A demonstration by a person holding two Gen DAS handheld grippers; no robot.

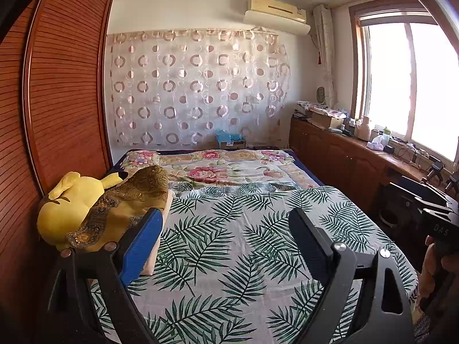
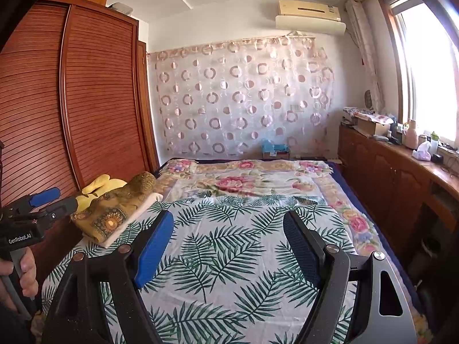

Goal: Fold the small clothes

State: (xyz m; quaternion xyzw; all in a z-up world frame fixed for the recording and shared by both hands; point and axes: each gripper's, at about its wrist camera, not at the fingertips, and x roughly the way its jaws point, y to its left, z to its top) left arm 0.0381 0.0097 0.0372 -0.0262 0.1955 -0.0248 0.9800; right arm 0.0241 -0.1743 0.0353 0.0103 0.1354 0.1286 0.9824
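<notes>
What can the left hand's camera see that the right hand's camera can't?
Only the left wrist view shows the yellow plush toy's whole round body, and the right gripper's side at the frame edge.

Only the right wrist view shows the left gripper from the side, the hand holding it, and the cream cloth lying under the brown patterned cloth.

Both show the leaf-print sheet, the wooden wardrobe and open, empty jaws.

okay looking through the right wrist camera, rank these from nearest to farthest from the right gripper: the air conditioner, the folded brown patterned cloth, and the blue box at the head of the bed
1. Folded brown patterned cloth, left of the right gripper, at the bed's edge.
2. Blue box, beyond the far end of the bed.
3. Air conditioner, high on the far wall.
</notes>
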